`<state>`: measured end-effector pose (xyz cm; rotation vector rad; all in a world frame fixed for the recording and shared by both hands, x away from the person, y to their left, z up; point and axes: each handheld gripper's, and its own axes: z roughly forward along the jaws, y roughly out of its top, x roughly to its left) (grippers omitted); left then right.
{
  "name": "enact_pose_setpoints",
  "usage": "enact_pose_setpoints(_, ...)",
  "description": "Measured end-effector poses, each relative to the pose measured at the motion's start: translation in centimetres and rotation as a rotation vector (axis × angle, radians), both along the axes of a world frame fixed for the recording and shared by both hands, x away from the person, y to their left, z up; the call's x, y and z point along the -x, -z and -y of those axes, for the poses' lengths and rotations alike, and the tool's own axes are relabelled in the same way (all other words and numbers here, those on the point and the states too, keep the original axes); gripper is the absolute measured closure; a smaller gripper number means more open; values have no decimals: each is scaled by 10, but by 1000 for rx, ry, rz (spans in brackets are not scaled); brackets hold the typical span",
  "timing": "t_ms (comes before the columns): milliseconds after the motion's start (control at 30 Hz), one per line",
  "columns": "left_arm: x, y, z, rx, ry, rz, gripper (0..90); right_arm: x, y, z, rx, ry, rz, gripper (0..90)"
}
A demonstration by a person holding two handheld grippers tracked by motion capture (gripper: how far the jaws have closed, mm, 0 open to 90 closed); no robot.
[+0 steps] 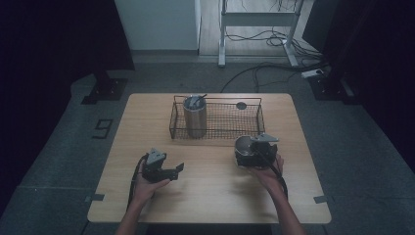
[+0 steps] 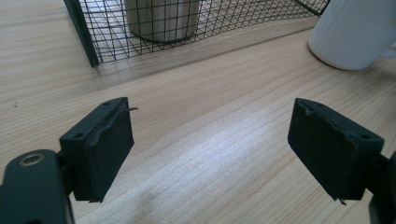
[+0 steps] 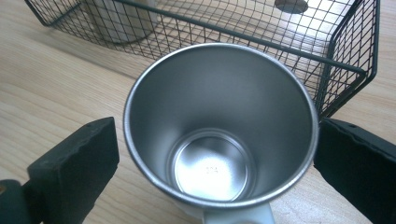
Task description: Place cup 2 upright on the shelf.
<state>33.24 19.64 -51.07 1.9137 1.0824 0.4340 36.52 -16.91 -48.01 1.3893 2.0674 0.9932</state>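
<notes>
1. Mug [image 3: 219, 135]: steel inside, white outside, standing upright on the surface [image 1: 210, 196], right of centre in the high view and just in front of the wire basket [image 1: 217, 128].
2. Your right gripper [image 1: 254, 152] brackets the mug. In the right gripper view the jaws stand either side of the rim, the right one at or nearly at it, the left with a sliver of wood showing between. Not clamped, as far as you can see; call it wide and closing in.
3. Your left gripper [image 1: 169, 171] sits lower left of the high view, well apart from the mug. Jaws spread wide, nothing between them but bare wood in the left gripper view.
4. Basket, upper centre: a tall ribbed metal canister [image 1: 195, 116] stands in its left end; a small dark disc [image 1: 241, 105] lies toward the right rear. The right half has open floor.
5. Progress, as a judgement: early. The mug is not gripped or lifted. Left for you: close, lift, carry over the near rim, set down in the free right half.
</notes>
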Motion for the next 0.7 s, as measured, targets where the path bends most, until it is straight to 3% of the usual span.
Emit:
enact_pose_setpoints(300,0,1,0,1,-7,-11,145,-10,11,-9,49,-5,-15,0)
enact_pose_setpoints(467,-1,0,-3,-4,-10,-13,145,-14,15,-10,57,-3,-27,29)
enact_pose_setpoints(700,-4,0,-13,22,-36,-24,146,-14,18,-8,59,-7,-18,66)
